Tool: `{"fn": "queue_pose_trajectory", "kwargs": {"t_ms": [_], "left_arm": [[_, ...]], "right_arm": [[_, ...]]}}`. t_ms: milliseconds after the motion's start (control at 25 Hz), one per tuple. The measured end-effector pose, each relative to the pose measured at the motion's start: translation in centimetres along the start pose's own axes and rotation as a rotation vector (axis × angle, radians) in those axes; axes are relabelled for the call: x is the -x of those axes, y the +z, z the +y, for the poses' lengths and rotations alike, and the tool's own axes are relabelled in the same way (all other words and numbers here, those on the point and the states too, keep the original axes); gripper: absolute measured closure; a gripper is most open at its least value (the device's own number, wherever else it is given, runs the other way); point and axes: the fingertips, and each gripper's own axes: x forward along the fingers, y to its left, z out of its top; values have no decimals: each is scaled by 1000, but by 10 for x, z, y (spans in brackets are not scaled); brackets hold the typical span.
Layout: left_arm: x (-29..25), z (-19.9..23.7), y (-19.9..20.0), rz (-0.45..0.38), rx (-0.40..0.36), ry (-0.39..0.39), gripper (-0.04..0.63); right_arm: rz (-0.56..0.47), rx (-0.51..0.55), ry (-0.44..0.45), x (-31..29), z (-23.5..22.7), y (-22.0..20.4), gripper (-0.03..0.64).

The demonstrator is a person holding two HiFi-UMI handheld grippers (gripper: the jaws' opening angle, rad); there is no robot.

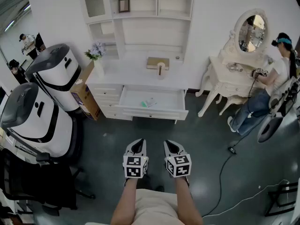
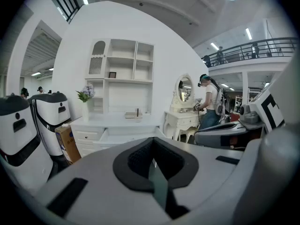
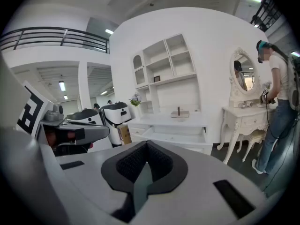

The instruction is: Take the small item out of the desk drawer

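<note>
Both tongs, the left gripper (image 1: 137, 146) and the right gripper (image 1: 172, 146), are shut tight with nothing in them, side by side and well back from the white desk (image 1: 136, 74), where the small green thing (image 1: 147, 104) lies in the open drawer (image 1: 152, 112).

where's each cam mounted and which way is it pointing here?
Head view: on the person's head, steeply down at floor and open drawer; shows both forearms, left gripper, right gripper.
Left gripper view: on that gripper, facing the desk; own shut jaws, right gripper at right.
Right gripper view: on that gripper, facing the desk; own shut jaws, left gripper at left.
Shared: all three see the open drawer.
</note>
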Motion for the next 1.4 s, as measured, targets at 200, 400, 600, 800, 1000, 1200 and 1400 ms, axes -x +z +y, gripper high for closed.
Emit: {"fn": "queue_pose_trajectory", "kwargs": {"t_ms": [200,400,600,800,1000,1200,1400], "left_arm": [[1,-6,-2,13,53,-19,580],[-1,-7,3,23,84,-38,580],[-12,3,7,26,112,-50,580],[-42,16,16,-12,197,-76,580],[-91,36,49,-57,157,-101,580],[-139,63,77,-81,161,-82,580],[-196,83,97,-108,221,-114,580]], "right_arm": [[-2,-5,-1,0,-3,-1,592],[-14,-37,-15,-3,-10,0,592],[-27,-29,13,-11,-9,6,592],[-44,-70,67,-33,-20,14,592],[-90,-128,112,-70,-39,45,592],[-84,-148,155,-115,-53,70,592],[-57,-132,144,-165,-86,82,592]]}}
